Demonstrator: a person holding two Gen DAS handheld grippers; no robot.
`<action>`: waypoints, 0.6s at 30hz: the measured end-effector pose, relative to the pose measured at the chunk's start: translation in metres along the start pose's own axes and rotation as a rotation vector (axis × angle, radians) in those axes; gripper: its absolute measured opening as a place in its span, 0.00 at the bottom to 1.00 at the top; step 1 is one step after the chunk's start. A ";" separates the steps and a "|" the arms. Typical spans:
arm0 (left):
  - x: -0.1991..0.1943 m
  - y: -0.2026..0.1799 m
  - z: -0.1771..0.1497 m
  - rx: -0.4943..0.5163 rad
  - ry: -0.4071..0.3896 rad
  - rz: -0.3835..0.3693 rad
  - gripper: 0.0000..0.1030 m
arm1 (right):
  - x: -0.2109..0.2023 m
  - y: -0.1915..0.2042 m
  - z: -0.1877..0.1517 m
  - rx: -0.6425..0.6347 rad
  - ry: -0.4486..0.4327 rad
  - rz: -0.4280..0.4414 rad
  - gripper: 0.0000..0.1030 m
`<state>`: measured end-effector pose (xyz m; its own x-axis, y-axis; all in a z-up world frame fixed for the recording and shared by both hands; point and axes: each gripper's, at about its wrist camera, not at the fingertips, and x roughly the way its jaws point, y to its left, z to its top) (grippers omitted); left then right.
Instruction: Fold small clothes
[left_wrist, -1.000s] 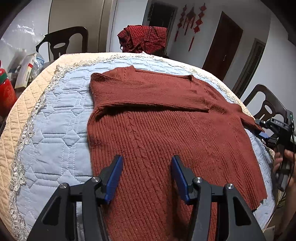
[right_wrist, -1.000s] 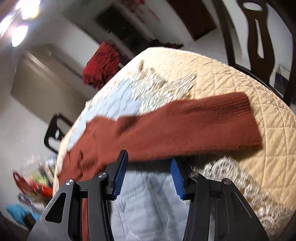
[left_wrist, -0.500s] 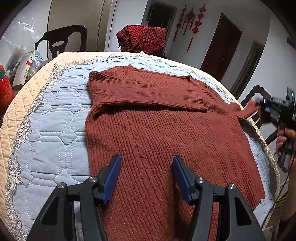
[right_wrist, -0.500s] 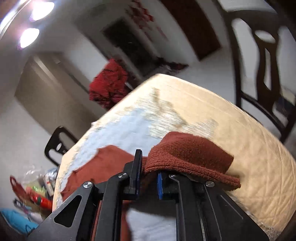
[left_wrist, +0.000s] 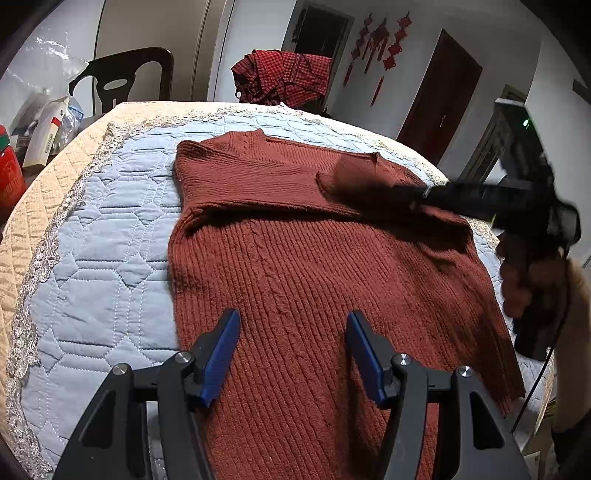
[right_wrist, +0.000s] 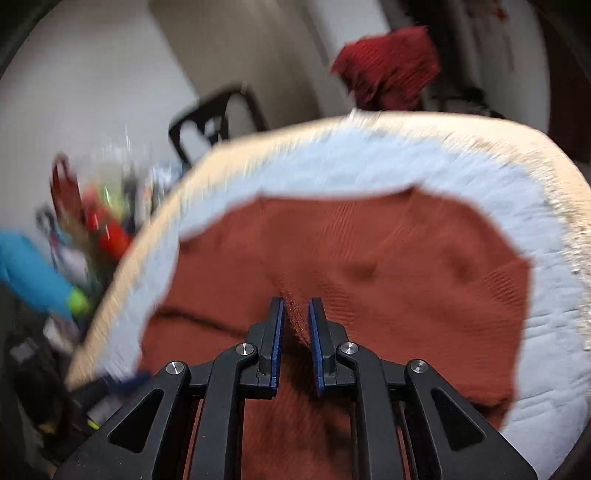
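A rust-red knitted sweater (left_wrist: 295, 266) lies flat on the round quilted table, its left sleeve (left_wrist: 258, 192) folded across the chest. My left gripper (left_wrist: 293, 354) hovers open over the lower part of the sweater, nothing between its blue pads. My right gripper (left_wrist: 354, 188), blurred by motion, reaches in from the right over the chest with the right sleeve (left_wrist: 351, 173). In the right wrist view that gripper (right_wrist: 295, 317) is shut on a pinch of the sleeve (right_wrist: 297, 321) above the sweater (right_wrist: 369, 251).
The blue quilted cover (left_wrist: 92, 240) has a beige lace-trimmed border. A red checked cloth (left_wrist: 284, 74) hangs on a chair behind the table, and a black chair (left_wrist: 122, 77) stands at the back left. Bottles and packets (left_wrist: 44, 129) sit left. A person's hand (left_wrist: 524, 280) holds the right gripper.
My right gripper shut on the right sleeve's end at the table edge, lifted it and swung it leftward over the sweater body. The left gripper stayed where it was.
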<state>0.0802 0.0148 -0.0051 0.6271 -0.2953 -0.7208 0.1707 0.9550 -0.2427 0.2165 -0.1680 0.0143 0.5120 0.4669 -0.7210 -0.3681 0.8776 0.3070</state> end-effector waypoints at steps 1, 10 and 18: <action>0.000 0.000 0.000 -0.001 0.000 0.000 0.61 | 0.004 0.004 -0.005 -0.012 0.018 -0.001 0.14; -0.015 -0.012 0.036 0.027 -0.046 -0.075 0.61 | -0.037 -0.023 -0.022 0.053 -0.053 0.038 0.32; 0.034 -0.036 0.095 0.073 -0.014 -0.103 0.55 | -0.056 -0.048 -0.025 0.108 -0.111 -0.021 0.35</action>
<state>0.1677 -0.0268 0.0412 0.6138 -0.3921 -0.6852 0.2893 0.9193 -0.2669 0.1862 -0.2388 0.0248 0.6037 0.4520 -0.6566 -0.2739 0.8912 0.3617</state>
